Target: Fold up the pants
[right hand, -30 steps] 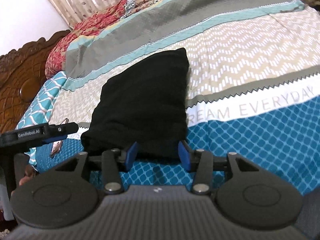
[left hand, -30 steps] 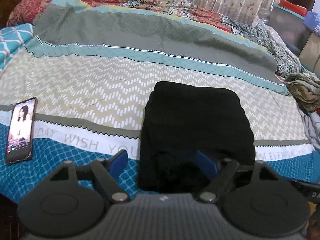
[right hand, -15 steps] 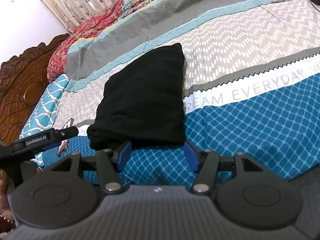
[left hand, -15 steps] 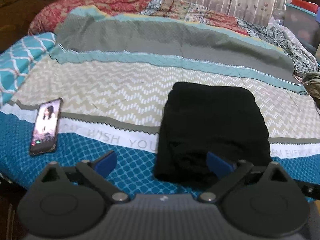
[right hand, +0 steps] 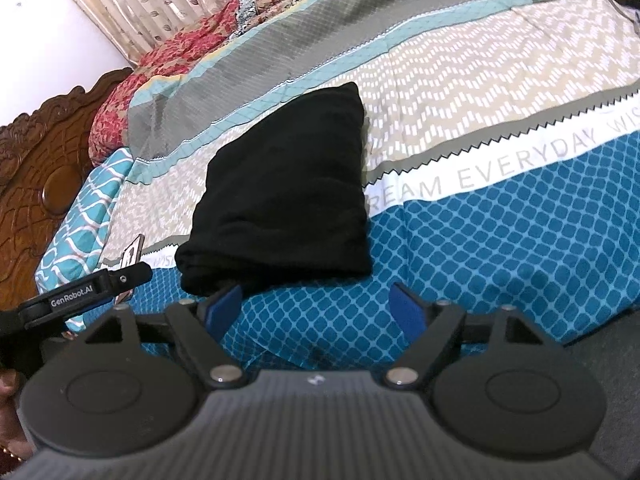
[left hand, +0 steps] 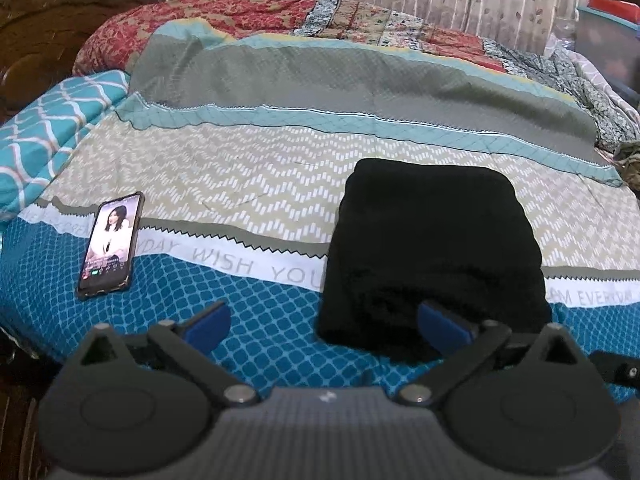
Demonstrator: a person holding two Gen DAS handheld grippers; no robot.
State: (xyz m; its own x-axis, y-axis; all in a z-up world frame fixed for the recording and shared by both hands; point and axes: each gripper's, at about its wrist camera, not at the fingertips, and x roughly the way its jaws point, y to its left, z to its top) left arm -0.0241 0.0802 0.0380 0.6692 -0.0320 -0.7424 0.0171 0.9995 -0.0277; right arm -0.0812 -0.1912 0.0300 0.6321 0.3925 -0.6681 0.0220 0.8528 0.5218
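Black pants (left hand: pixel 434 252) folded into a compact block, lying on bed (left hand: pixel 248 184) across the tan zigzag, white lettered and blue bands of the cover. Folds inside the block hard to read, fabric too dark. Left claw (left hand: pixel 324 322): jaws wide apart, nothing gripped; its right pad overlaps the pants' near edge in view, contact unclear. Right claw (right hand: pixel 318 312): jaws just been opening, apart, empty, short of the pants. Phone (left hand: pixel 110 246) lies w/ screen lit, well left of pants; mostly hidden in right view.
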